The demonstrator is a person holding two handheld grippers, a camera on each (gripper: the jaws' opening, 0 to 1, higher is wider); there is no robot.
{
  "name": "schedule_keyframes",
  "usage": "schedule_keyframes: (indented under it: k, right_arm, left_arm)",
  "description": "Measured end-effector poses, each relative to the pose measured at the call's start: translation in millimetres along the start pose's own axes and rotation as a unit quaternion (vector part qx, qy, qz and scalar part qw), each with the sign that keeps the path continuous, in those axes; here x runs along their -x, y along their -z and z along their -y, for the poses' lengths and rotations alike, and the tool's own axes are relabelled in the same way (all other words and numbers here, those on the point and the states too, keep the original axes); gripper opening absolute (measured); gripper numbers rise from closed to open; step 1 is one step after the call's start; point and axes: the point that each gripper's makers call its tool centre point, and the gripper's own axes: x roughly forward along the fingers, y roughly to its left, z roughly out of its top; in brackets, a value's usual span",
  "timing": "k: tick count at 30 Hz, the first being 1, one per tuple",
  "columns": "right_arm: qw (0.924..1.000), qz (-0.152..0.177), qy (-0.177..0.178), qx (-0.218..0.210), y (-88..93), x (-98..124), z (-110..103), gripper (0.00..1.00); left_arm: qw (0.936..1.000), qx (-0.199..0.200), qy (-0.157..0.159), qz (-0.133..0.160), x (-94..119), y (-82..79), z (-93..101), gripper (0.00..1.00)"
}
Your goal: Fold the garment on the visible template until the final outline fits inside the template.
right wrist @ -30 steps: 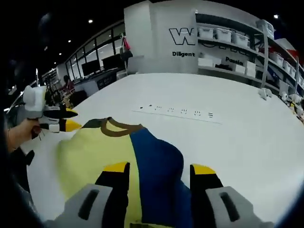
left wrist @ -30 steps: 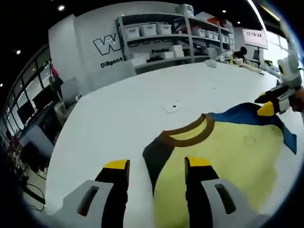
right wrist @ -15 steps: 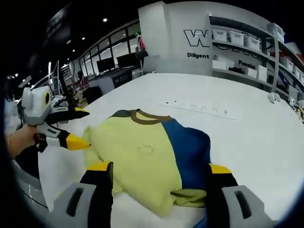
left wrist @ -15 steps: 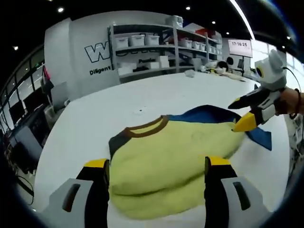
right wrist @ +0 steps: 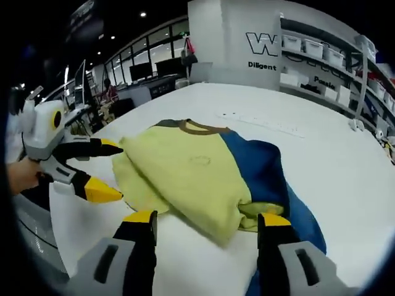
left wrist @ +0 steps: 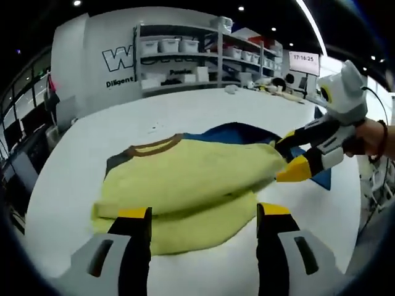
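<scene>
The garment (right wrist: 197, 172) is soft matt cloth with a ribbed collar, lying on the smooth, matt white counter (right wrist: 345, 160).

A yellow and blue shirt (right wrist: 210, 176) with a brown collar lies folded over on the white table (right wrist: 345, 160), its yellow half doubled across the blue one. The right gripper (right wrist: 207, 217) rises from the bottom with its yellow-tipped jaws spread wide, just short of the shirt's near edge. At left a hand (right wrist: 21, 176) holds the left gripper (right wrist: 108, 169), jaws apart at the shirt's yellow edge.
</scene>
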Motion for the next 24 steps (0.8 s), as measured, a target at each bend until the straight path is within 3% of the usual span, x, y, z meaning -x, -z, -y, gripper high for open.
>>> schedule_keyframes:
  k: [4, 9, 13, 17, 19, 21, 24]
  right_arm:
    - [1.0, -0.002, 0.0, 0.006, 8.7, -5, 2, 0.48]
    - [0.9997, 0.0, 0.005, 0.024, 12.0, -7, 7, 0.33]
    - [0.999, 0.01, 0.012, 0.043, 6.7, -7, 11, 0.22]
    - [0.9981, 0.021, 0.014, 0.056, -1.2, -7, 13, 0.14]
    - [0.9979, 0.024, 0.014, 0.058, -3.3, -7, 13, 0.02]
    - [0.9979, 0.027, 0.006, 0.058, -7.0, -5, 10, 0.0]
    - [0.9977, 0.028, -0.002, 0.062, -10.7, -4, 6, 0.0]
  left_arm:
    - [0.9998, -0.013, 0.015, -0.008, -10, 8.1, 17.3, 0.54]
    - [0.9994, -0.005, 0.029, -0.019, -20, 12.4, 30.2, 0.5]
    - [0.9991, -0.002, 0.033, -0.025, -28, 16.2, 33.1, 0.38]
    - [0.9993, -0.01, 0.027, -0.024, -34, 16.7, 33.3, 0.32]
    - [0.9993, -0.007, 0.029, -0.024, -35, 15.6, 35.1, 0.26]
    - [0.9994, -0.003, 0.026, -0.024, -37, 14.7, 34.6, 0.13]
    - [0.9994, 0.013, 0.018, -0.028, -37, 15.6, 30.2, 0.06]
